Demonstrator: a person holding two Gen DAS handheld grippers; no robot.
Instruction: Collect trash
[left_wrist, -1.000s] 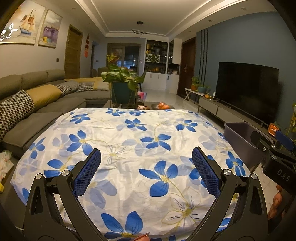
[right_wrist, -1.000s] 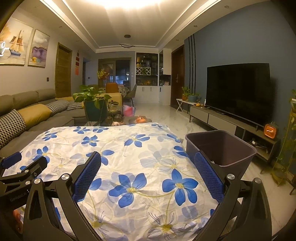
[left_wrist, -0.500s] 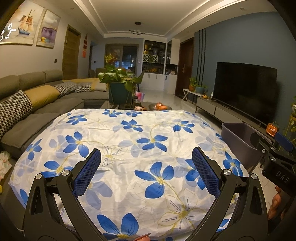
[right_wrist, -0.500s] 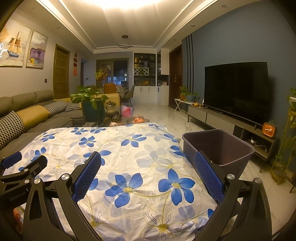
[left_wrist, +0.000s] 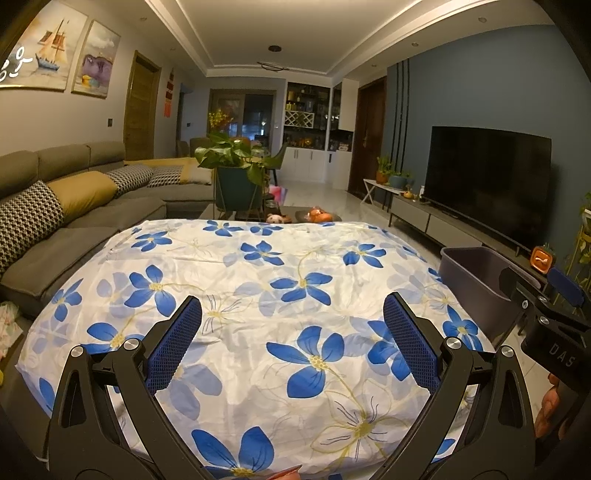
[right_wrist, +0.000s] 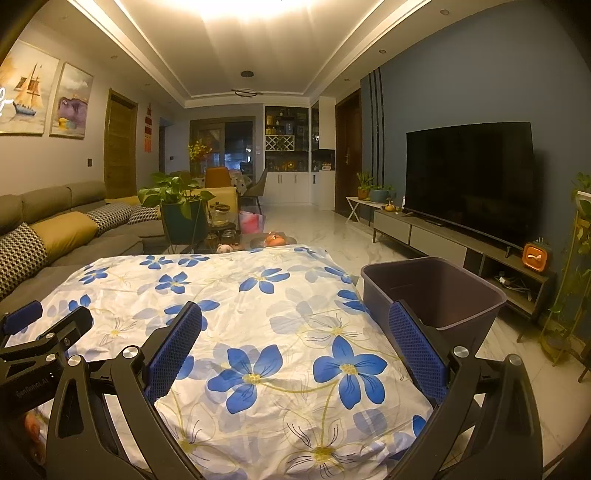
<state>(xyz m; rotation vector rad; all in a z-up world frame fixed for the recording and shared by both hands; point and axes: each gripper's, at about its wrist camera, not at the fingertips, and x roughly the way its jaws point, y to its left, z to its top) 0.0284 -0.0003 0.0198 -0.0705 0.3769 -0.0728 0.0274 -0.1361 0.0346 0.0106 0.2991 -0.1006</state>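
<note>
A dark purple trash bin (right_wrist: 436, 295) stands on the floor at the right edge of a table covered by a white cloth with blue flowers (right_wrist: 258, 314); the bin also shows in the left wrist view (left_wrist: 476, 284). No trash shows on the cloth (left_wrist: 258, 295). My left gripper (left_wrist: 291, 336) is open and empty above the near part of the cloth. My right gripper (right_wrist: 295, 339) is open and empty, its right finger in front of the bin. Each gripper shows at the edge of the other's view.
A grey sofa with cushions (left_wrist: 66, 206) runs along the left. A potted plant (left_wrist: 236, 173) and a low table with fruit (left_wrist: 317, 216) stand beyond the cloth. A TV on a low cabinet (right_wrist: 469, 184) lines the right wall. Marble floor lies between.
Both views have tilted slightly upward or pulled back, so the cloth and bin sit lower in frame. Both grippers stay open and empty.
</note>
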